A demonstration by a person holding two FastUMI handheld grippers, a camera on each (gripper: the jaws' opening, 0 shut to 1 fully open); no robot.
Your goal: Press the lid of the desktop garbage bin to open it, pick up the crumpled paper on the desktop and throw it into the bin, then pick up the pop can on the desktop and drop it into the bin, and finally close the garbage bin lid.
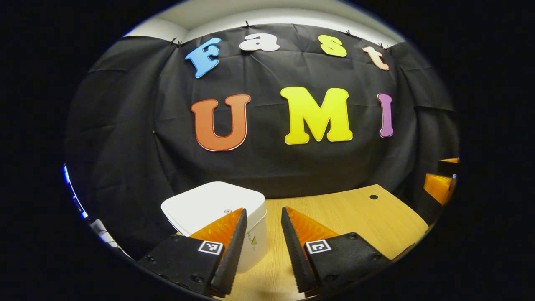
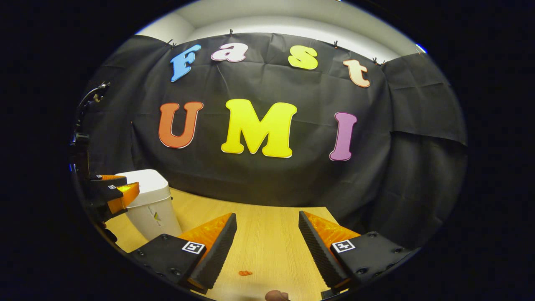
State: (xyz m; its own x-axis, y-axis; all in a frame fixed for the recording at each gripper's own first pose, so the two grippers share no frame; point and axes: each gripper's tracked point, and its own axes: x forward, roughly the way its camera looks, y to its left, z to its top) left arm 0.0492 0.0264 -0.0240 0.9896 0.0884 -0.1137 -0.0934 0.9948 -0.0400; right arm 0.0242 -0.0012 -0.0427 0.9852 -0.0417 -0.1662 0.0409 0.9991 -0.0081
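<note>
On the desk (image 1: 355, 217) | white bin (image 1: 217, 209), lid closed | both hand-held grippers (image 1: 263, 234) (image 2: 267, 242) wide, empty

Left tongs (image 1: 264, 217), right tongs (image 2: 267, 221): wedge fingers, ribbed pads, black screwed mounts, square markers.

Both views face the wall, sharing the bin (image 1: 217, 209).

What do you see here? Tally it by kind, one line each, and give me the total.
Bin: 1
Grippers: 2, the left gripper and the right gripper
Desk: 1
Red speck on the desk: 1
Total: 5
</note>
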